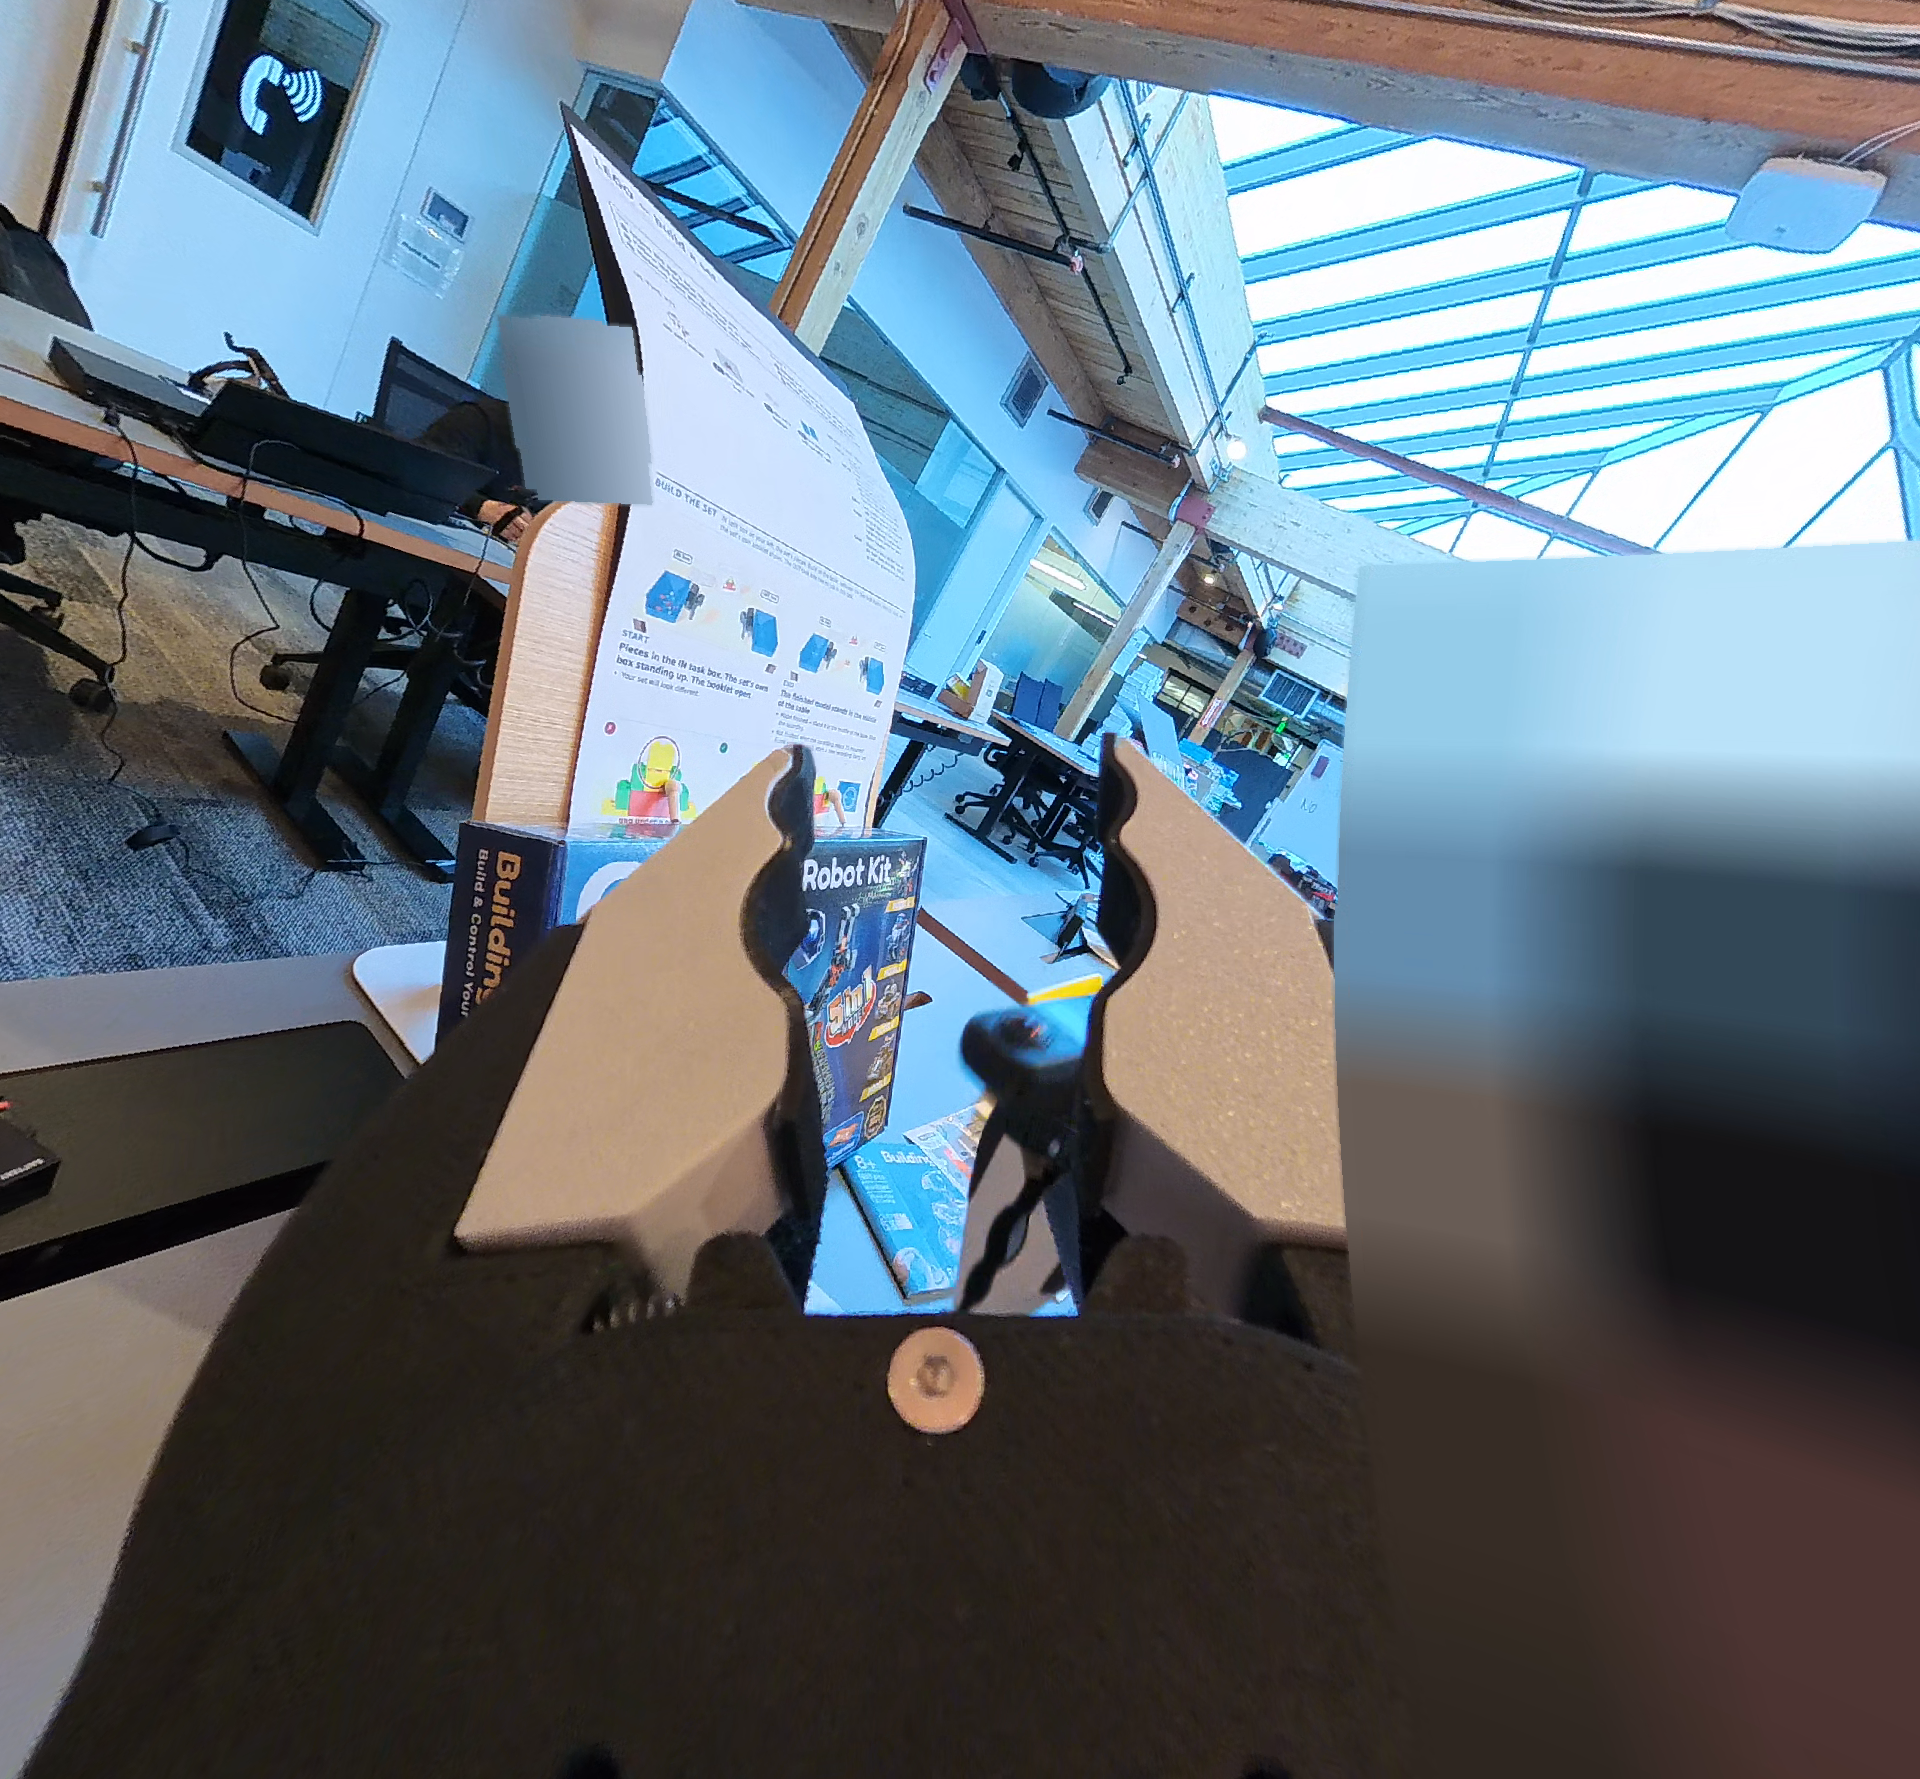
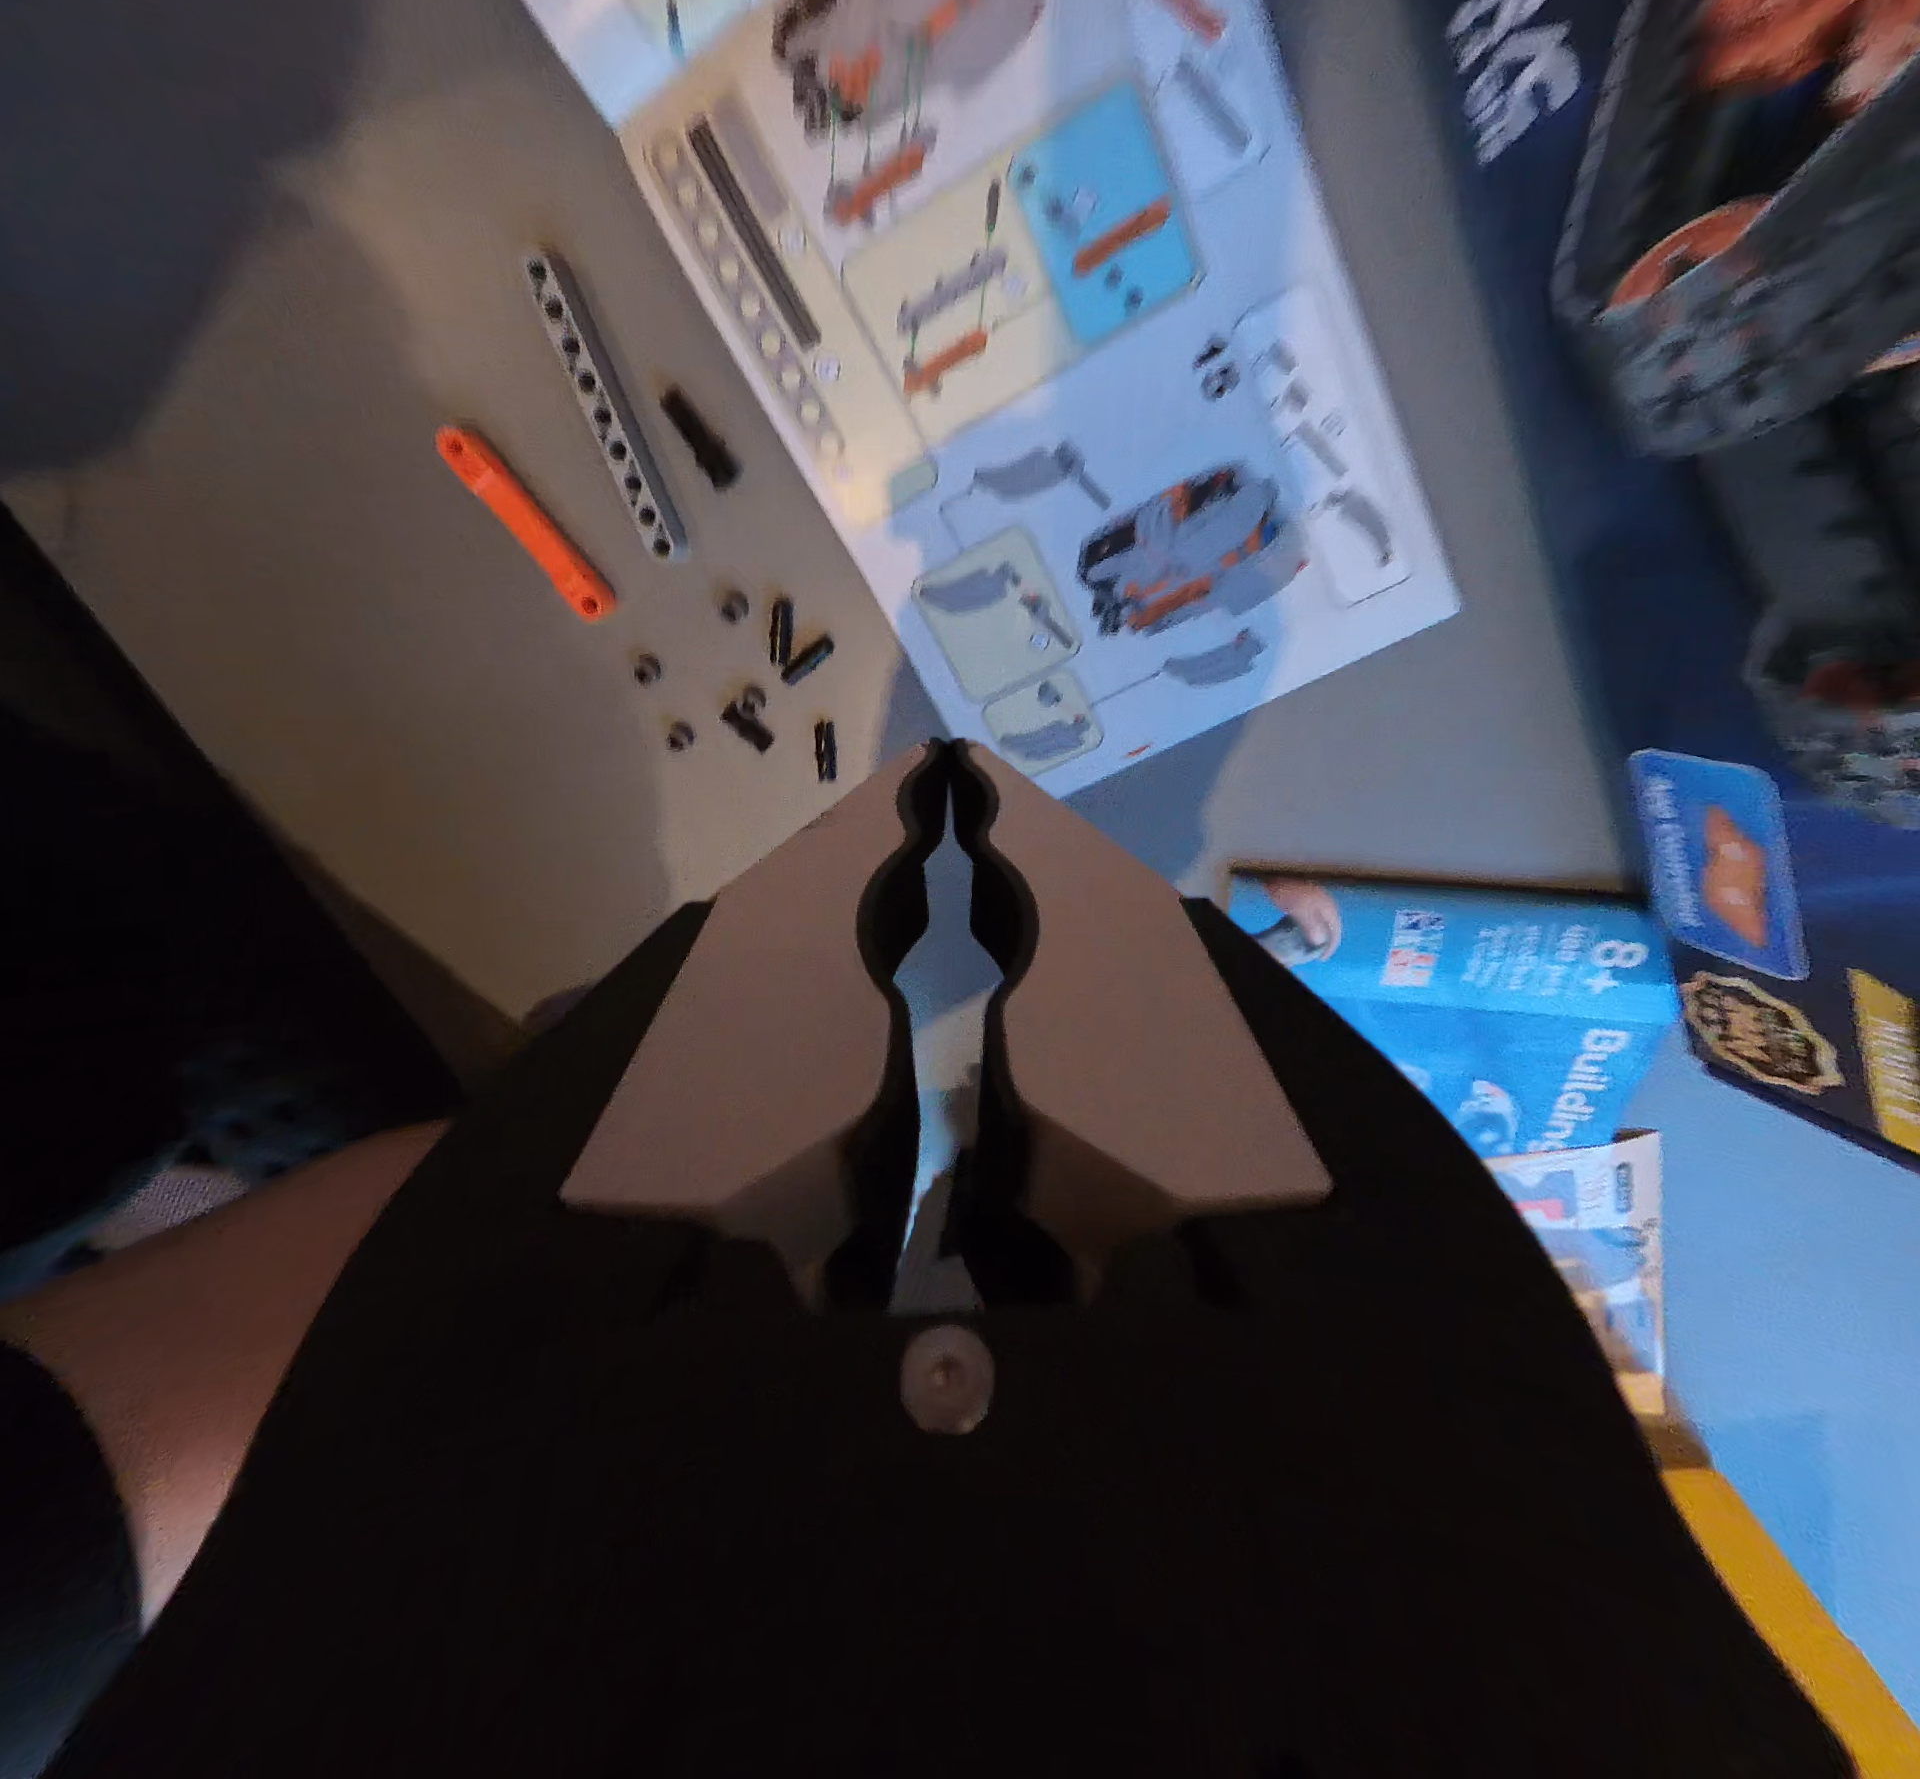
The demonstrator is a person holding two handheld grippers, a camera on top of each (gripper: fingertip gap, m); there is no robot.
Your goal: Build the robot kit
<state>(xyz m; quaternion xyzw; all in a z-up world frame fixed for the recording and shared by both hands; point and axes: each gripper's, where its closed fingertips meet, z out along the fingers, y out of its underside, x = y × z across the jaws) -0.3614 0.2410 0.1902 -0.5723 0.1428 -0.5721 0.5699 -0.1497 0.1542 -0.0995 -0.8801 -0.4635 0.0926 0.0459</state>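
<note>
The right gripper (image 2: 948,750) has its grey wavy-edged fingers (image 2: 1101,1002) clenched tip to tip with nothing visible between them. It hangs over the pale table (image 2: 343,690), tips pointing at a scatter of small building parts just ahead and to their left: short black pins (image 2: 795,649) and small grey bushes (image 2: 646,668) lie nearest. Beyond those lie a long grey beam with a row of holes (image 2: 608,410) and an orange bar (image 2: 525,524), side by side with long axes parallel, both slanting away toward the table's far left; a stubby black piece (image 2: 701,439) sits just beside the beam. All look like hard, smooth plastic. To the right of the parts an open instruction booklet (image 2: 1039,275) lies flat, glossy paper with coloured diagrams, and the fingertips sit close to its near corner. Further right are a blue carton (image 2: 1475,991) and a dark box with an orange-wheeled vehicle pictured on it (image 2: 1766,171). This view is motion-blurred.

The left gripper (image 1: 948,763) is raised and tilted upward, its fingers (image 1: 665,981) released and wide apart, grasping nothing. A dark blue kit box (image 1: 862,981) stands upright ahead, with a printed sheet (image 1: 748,534) propped behind it against a wooden board (image 1: 540,669). The right gripper is plainly the nearer to the loose parts.
</note>
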